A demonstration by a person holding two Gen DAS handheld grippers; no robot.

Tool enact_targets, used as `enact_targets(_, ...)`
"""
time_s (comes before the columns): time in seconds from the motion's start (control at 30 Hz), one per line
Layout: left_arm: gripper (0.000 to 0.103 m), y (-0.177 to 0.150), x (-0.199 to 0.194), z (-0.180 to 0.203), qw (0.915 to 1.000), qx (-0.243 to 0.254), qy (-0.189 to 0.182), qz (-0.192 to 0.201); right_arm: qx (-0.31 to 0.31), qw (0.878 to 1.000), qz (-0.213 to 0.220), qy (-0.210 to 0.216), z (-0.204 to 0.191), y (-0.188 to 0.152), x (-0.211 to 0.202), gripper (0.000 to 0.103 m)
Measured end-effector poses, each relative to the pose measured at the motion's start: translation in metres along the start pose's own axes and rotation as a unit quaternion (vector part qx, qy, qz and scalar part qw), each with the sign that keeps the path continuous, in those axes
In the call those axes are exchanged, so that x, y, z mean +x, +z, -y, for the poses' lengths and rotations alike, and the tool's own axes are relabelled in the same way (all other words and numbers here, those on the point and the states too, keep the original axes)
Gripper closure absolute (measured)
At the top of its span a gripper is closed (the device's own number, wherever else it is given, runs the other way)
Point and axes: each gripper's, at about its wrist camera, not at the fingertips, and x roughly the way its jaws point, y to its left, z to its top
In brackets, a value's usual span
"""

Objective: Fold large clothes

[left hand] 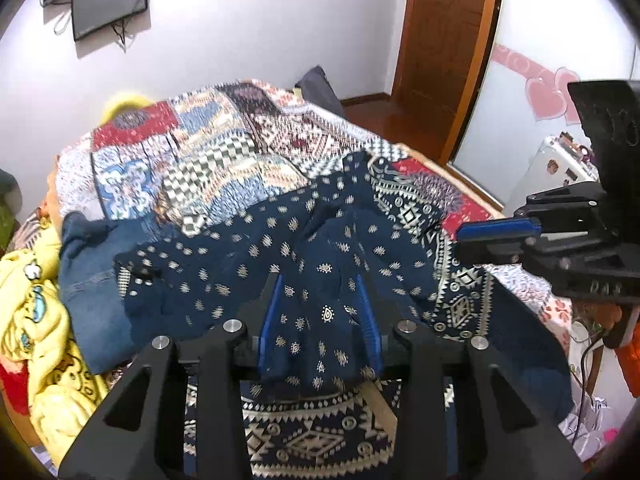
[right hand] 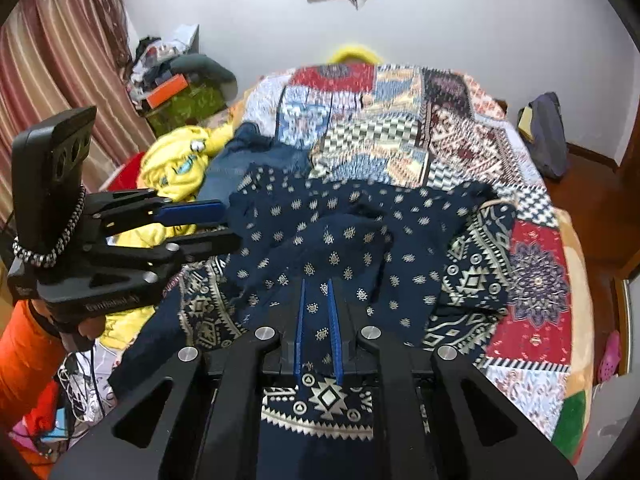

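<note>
On the patchwork quilt [right hand: 400, 128], soft navy printed garment [right hand: 340, 236] is bunched — pinched by right gripper [right hand: 318, 320]; left gripper [left hand: 320, 312] is spread around it — pads apart.

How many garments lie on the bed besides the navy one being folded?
2 that show: blue jeans at the far left edge of the navy garment, and a yellow printed piece left of the jeans. Others may be hidden underneath.

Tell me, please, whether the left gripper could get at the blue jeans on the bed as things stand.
Probably yes: the jeans lie uncovered left of the left gripper, nothing standing between. Navy garment fabric sits between its open jaws and must drop clear first.
</note>
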Motion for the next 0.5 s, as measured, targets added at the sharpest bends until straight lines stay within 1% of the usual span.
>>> enact_targets(0.1,0.067,-0.01,0.026,0.0,0.9996,-0.001,-0.004,-0.027,0.003,0.999,-0.033,-0.006,0.004,-0.003,0.032,0.093)
enact_targets(0.23,0.067,-0.032,0.062,-0.005,0.9974,-0.002,0.012,-0.07,0.015,0.996,-0.085,-0.027,0.016,-0.014,0.073,0.093)
enact_targets(0.33,0.066,-0.052,0.083,-0.016,0.9943,-0.019,0.021,-0.103,0.037,0.99,-0.124,-0.051,0.033,-0.027,0.098,0.093)
enact_targets(0.37,0.066,-0.058,0.086,-0.021,0.9937,-0.029,0.015,-0.107,0.045,0.988,-0.138,-0.06,0.037,-0.031,0.104,0.093)
enact_targets(0.4,0.066,-0.061,0.083,-0.024,0.9942,-0.041,0.007,-0.099,0.049,0.986,-0.144,-0.061,0.04,-0.033,0.106,0.093)
enact_targets(0.47,0.065,-0.062,0.076,-0.026,0.9942,-0.044,0.005,-0.098,0.057,0.986,-0.144,-0.054,0.044,-0.037,0.103,0.092)
enact_targets(0.5,0.063,-0.063,0.071,-0.026,0.9945,-0.04,0.01,-0.096,0.059,0.986,-0.144,-0.053,0.046,-0.037,0.1,0.09)
